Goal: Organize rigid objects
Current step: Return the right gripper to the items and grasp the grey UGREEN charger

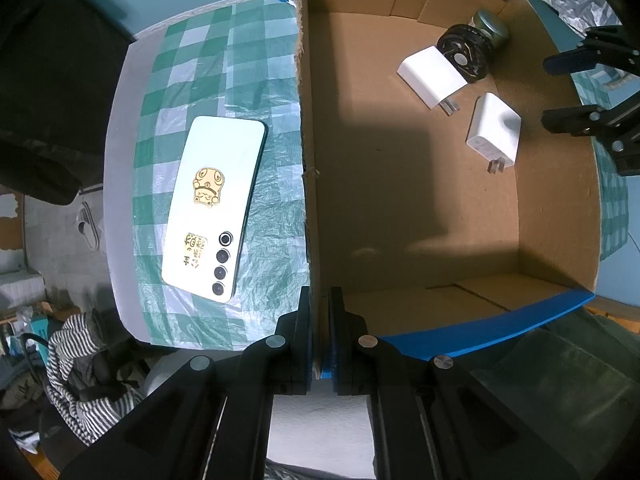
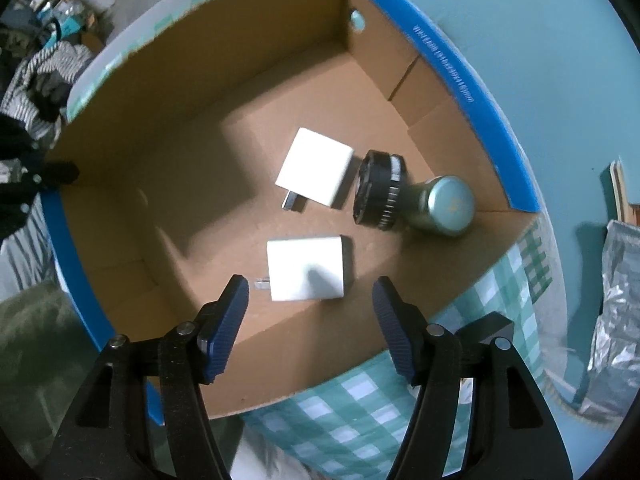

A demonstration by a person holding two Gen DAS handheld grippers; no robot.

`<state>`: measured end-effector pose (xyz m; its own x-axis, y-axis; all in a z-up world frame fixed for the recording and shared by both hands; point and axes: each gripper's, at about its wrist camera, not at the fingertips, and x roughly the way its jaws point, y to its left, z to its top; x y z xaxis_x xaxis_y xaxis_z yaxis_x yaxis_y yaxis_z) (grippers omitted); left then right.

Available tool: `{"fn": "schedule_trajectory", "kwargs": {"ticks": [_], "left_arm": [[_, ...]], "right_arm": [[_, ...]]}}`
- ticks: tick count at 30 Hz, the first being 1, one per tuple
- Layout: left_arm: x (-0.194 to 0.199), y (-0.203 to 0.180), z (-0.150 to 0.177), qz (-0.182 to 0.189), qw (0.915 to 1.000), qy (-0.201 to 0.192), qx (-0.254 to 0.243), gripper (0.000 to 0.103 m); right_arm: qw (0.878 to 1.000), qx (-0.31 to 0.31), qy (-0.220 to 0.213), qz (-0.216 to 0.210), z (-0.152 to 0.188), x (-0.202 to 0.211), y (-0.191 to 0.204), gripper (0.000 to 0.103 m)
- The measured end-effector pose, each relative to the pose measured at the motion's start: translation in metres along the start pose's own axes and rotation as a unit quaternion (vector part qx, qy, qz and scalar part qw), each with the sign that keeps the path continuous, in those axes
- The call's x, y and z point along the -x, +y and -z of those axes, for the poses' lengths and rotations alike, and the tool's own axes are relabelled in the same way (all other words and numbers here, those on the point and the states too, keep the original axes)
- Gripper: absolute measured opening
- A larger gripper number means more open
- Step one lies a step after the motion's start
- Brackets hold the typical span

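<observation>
**A:** Start close in: the left tool (image 1: 320, 320) is pinched hard on the near wall of the cardboard box (image 1: 552, 216), one finger inside, one outside. If that hand tugs or twists, I'd say the box skids on the slick checked cloth (image 1: 192, 80) covering the bench, and everything inside slides about.

**B:** And the right tool (image 2: 310, 304)? It hangs over the box pointing straight down, fingers apart at a middling width, nothing between them. The white charger (image 2: 306, 268) lies flat on the box floor just beneath, clear of both pads.

**A:** Then the risk is a careless lift. A finger could clip the box's right wall, or catch that charger's prongs and flip it.

**B:** Further in, the second white charger (image 2: 314, 172) rests against the black round part (image 2: 378, 194), which leans on the small metal tin (image 2: 442, 206) in the far corner. Nudge one and the round ones may roll, I reckon.

**A:** What's left outside?

**B:** The phone (image 1: 214, 208), camera side up with gold stickers, lying on the cloth just beside the box's left wall, close to the bench's edge. It's smooth and thin. A grip across its width at a poor angle could squirt it off towards the floor.

**A:** Both hands look steady, wrists upright, tools aimed down.

**B:** So the box is held; the phone looks like the next worry.
</observation>
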<state>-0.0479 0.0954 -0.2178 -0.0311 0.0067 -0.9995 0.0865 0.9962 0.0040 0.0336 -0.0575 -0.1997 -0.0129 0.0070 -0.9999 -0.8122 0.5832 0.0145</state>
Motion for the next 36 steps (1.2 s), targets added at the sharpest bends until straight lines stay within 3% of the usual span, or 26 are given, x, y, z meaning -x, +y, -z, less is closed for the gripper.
{"fn": "schedule_trajectory", "kwargs": {"ticks": [19, 36], "left_arm": [[0.001, -0.001, -0.003, -0.003, 1.0, 0.001, -0.001, 0.006], [0.002, 0.0, -0.002, -0.005, 1.0, 0.001, 0.008, 0.006]], "right_arm": [[0.994, -0.093, -0.062, -0.002, 0.033, 0.061, -0.04, 0.066], [0.973, -0.219, -0.065, -0.019, 0.08, 0.057, -0.102, 0.066]]}}
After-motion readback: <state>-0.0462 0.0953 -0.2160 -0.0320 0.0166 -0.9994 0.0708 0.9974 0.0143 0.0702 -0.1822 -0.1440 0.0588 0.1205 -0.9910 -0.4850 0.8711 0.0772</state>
